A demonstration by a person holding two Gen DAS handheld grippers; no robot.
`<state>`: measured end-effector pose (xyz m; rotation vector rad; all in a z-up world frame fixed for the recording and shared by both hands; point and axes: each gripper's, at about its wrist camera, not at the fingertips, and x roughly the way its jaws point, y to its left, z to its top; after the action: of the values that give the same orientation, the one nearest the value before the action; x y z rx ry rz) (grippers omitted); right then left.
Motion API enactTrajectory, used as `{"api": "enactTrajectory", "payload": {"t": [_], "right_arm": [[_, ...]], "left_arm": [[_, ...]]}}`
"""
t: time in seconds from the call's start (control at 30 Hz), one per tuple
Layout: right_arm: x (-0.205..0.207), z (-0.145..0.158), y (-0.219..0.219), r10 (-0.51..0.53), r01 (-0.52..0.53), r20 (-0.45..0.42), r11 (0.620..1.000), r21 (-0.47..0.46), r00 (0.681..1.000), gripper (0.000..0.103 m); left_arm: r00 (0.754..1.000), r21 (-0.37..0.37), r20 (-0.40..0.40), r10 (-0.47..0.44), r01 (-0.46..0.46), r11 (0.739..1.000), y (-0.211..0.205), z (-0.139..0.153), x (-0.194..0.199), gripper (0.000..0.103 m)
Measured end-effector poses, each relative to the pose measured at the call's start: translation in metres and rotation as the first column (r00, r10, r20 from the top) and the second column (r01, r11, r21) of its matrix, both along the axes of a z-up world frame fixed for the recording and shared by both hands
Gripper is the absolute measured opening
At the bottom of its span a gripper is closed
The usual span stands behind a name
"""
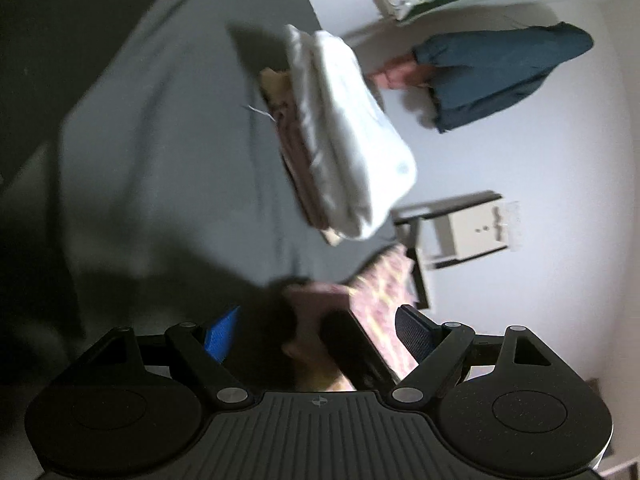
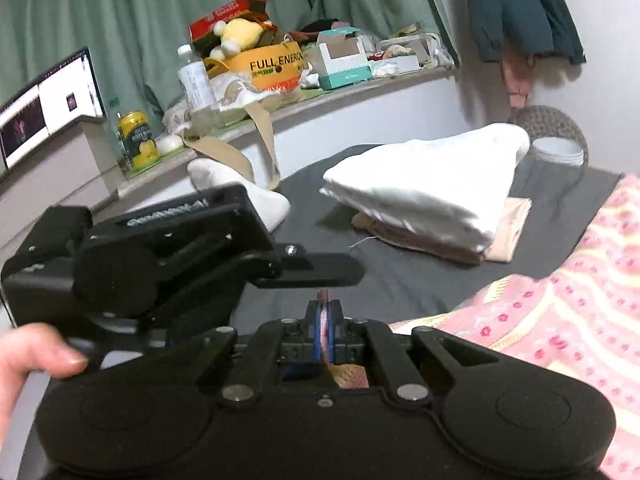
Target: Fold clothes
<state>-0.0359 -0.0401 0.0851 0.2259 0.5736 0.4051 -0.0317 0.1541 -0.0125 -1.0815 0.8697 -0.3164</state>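
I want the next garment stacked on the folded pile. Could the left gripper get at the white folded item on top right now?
Probably yes: the left gripper is open, and bare grey sheet lies between it and the white folded item. Nothing sits on top.

Green curtains hang behind a cluttered ledge along the pale wall. A dark jacket hangs in the corner; a monitor glows at the ledge's left end.
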Motion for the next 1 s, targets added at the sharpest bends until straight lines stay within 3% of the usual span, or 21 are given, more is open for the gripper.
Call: {"api": "enactTrajectory", "payload": {"t": [0.13, 0.23, 0.27, 0.3, 0.37, 0.4, 0.43, 0.47, 0.6, 0.7, 0.83, 0.9, 1.0], "right_arm": [[-0.005, -0.010, 0.007, 0.004, -0.005, 0.044, 1.000, 0.024, 0.999, 0.004], [-0.012, -0.014, 0.011, 0.029, -0.029, 0.010, 0.999, -0.016, 1.000, 0.006], [-0.013, -0.015, 0.012, 0.041, -0.041, -0.009, 0.998, -0.045, 0.999, 0.009], [-0.013, -0.016, 0.012, 0.056, -0.058, -0.030, 0.996, -0.072, 0.998, 0.010], [-0.011, -0.015, 0.006, 0.115, -0.126, -0.104, 0.987, -0.102, 0.988, 0.016], [-0.009, -0.014, 0.000, 0.147, -0.164, -0.156, 0.981, -0.101, 0.977, 0.018], [-0.007, -0.011, -0.006, 0.185, -0.211, -0.198, 0.970, -0.118, 0.963, 0.031], [-0.005, -0.005, -0.011, 0.195, -0.233, -0.214, 0.958, -0.169, 0.957, 0.043], [0.017, 0.025, -0.039, 0.153, -0.213, -0.191, 0.911, -0.353, 0.970, 0.048], [0.078, 0.037, -0.061, 0.114, -0.198, -0.259, 0.925, -0.325, 0.959, 0.054], [0.161, 0.011, -0.076, 0.092, -0.206, -0.481, 0.960, -0.189, 0.872, 0.054], [0.189, -0.008, -0.082, 0.086, -0.198, -0.588, 0.972, -0.128, 0.804, 0.053], [0.213, -0.036, -0.087, 0.129, -0.224, -0.728, 0.974, -0.035, 0.674, 0.047]], "left_arm": [[0.998, -0.007, -0.059, -0.008, 0.008, 1.000, -0.010, -0.012, 0.004, 0.085], [0.995, -0.057, -0.102, -0.004, -0.002, 0.998, -0.016, -0.027, 0.005, 0.082], [0.993, -0.018, -0.117, -0.002, 0.000, 1.000, -0.021, -0.029, 0.005, 0.075], [0.991, 0.022, -0.132, 0.001, 0.002, 1.000, -0.025, -0.031, 0.006, 0.057], [0.988, 0.075, -0.157, 0.005, 0.007, 0.997, -0.032, -0.036, 0.007, 0.050], [0.989, 0.100, -0.149, 0.011, 0.004, 0.995, -0.033, -0.035, 0.008, 0.038], [0.990, 0.124, -0.140, 0.016, 0.001, 0.992, -0.035, -0.034, 0.008, 0.031], [0.991, 0.148, -0.131, 0.021, -0.002, 0.989, -0.037, -0.033, 0.008, 0.031], [0.995, 0.239, -0.095, 0.036, -0.013, 0.971, -0.043, -0.029, 0.008, 0.028], [0.998, 0.287, -0.059, 0.035, -0.017, 0.958, -0.041, -0.022, 0.005, 0.025], [0.999, 0.413, 0.030, 0.036, -0.045, 0.909, -0.045, -0.008, 0.005, 0.025], [0.998, 0.459, 0.045, 0.037, -0.054, 0.887, -0.044, -0.004, 0.003, 0.025], [0.998, 0.489, 0.053, 0.032, -0.054, 0.870, -0.041, -0.001, 0.004, 0.026]]}}
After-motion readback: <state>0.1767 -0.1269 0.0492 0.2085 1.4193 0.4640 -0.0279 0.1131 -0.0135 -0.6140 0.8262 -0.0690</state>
